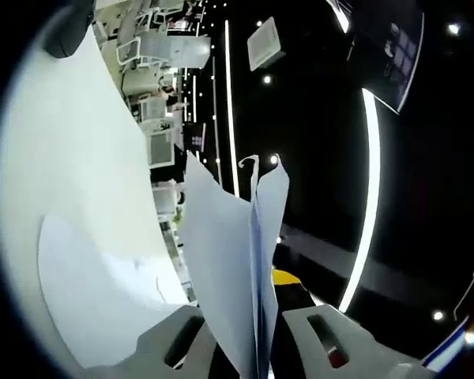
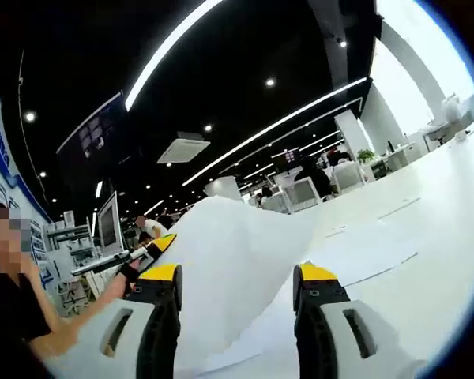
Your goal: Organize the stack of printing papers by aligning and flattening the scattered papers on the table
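A few white printing papers [image 1: 229, 260] stand up on edge between the jaws of my left gripper [image 1: 262, 288], which is shut on them; one yellow fingertip [image 1: 286, 276] shows beside the sheets. Another sheet [image 1: 103, 292] lies flat on the white table [image 1: 71, 158]. In the right gripper view the same held papers [image 2: 237, 245] billow up in a hump in front of my right gripper [image 2: 237, 276], whose jaws stand apart and open on either side of it. The left gripper [image 2: 162, 242], held by a gloved hand, grips the hump's left edge. More sheets [image 2: 371, 245] lie flat on the table [image 2: 442, 237].
A person in dark clothes [image 2: 16, 316] is at the left of the right gripper view, forearm stretched toward the papers. Desks, monitors [image 2: 109, 225] and other people stand beyond the table's far edge. White equipment [image 1: 154, 55] lines the table edge in the left gripper view.
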A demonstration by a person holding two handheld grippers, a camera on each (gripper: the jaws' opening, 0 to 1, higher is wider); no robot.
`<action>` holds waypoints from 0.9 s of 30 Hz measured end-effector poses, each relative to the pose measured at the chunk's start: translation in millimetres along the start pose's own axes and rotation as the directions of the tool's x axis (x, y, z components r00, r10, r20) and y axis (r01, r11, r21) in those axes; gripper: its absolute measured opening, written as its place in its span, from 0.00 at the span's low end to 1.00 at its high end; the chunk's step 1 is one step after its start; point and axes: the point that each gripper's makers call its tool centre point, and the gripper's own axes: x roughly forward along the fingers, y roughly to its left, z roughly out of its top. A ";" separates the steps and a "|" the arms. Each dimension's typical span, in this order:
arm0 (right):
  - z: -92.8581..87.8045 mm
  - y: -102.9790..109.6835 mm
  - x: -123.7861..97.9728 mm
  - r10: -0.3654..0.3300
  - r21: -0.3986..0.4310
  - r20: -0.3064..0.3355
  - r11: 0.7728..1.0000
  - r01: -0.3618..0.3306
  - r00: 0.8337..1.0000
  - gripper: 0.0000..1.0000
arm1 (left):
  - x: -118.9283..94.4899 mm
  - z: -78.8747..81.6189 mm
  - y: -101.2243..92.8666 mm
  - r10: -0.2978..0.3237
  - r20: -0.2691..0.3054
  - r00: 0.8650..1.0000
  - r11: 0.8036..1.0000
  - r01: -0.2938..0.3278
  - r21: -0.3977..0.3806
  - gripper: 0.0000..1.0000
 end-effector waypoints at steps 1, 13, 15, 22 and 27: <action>1.3 -0.3 -0.4 0.003 -0.005 0.000 1.000 -0.003 1.000 0.62 | -0.3 -0.7 -2.7 -0.007 -0.002 1.000 1.000 0.007 0.004 0.06; 12.2 3.6 -8.3 0.083 -0.117 -0.040 0.989 -0.087 0.996 0.80 | -0.8 10.2 -9.3 -0.031 0.015 0.999 0.999 0.031 0.035 0.06; 12.6 3.7 -10.3 0.087 -0.142 -0.044 0.986 -0.092 0.995 0.86 | -1.7 10.0 -9.3 -0.031 0.016 0.999 0.999 0.031 0.032 0.06; 27.4 -12.1 -29.4 0.057 -0.157 -0.005 0.986 -0.057 0.998 0.90 | -3.5 15.1 -8.7 -0.031 0.030 0.999 0.999 0.030 0.031 0.06; 39.6 -31.1 -44.6 -0.009 -0.211 -0.013 0.978 0.006 1.000 0.90 | -3.4 11.7 -9.6 -0.032 0.025 0.999 0.999 0.031 0.042 0.06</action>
